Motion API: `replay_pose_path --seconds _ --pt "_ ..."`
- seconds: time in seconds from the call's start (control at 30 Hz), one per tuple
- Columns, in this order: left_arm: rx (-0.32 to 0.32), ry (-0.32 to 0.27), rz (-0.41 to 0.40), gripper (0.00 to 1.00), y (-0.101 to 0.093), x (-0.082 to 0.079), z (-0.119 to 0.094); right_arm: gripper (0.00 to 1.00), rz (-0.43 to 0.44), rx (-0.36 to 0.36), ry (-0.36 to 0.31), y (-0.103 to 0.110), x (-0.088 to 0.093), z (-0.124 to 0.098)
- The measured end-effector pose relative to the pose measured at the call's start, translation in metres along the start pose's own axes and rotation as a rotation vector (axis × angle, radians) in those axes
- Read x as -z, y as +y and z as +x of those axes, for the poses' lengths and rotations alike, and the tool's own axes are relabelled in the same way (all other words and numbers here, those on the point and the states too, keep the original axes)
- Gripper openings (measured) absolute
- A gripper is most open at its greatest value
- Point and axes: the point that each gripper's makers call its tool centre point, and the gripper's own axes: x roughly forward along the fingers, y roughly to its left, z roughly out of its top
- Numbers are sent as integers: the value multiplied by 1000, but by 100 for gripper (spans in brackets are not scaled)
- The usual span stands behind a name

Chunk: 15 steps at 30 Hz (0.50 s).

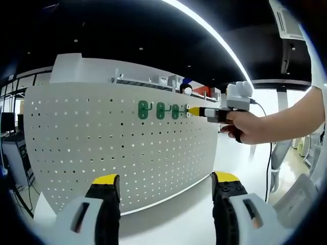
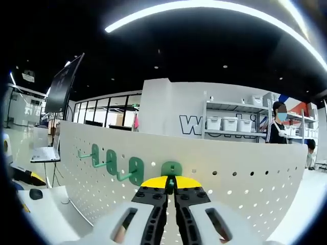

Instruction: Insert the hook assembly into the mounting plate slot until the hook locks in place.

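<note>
The white pegboard (image 2: pixel 214 168) stands upright on a white table (image 1: pixel 204 217), its top edge free and open floor past its right end. Three green hooks (image 2: pixel 134 171) already sit in a row along its upper holes. The right gripper (image 2: pixel 171 179) presses a fourth green hook (image 2: pixel 172 169) against the board, jaws clamped on it; the stem is hidden between the yellow tips. The left gripper (image 1: pixel 166 181) hangs back, jaws spread wide, holding nothing. A hand (image 1: pixel 245 126) grips the right tool.

Left gripper (image 1: pixel 166 186) jaws spread apart; right gripper (image 2: pixel 171 185) jaws closed, hand-held (image 1: pixel 245 125).
</note>
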Motion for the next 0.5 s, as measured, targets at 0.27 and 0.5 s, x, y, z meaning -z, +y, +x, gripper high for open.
replay_pose_path --seconds 0.27,0.5 --pt "-8 -1 -7 74 3 1 -2 1 -6 78 -9 0 1 1" --pt "-11 -1 -12 73 4 3 -5 3 -10 95 -1 0 4 2"
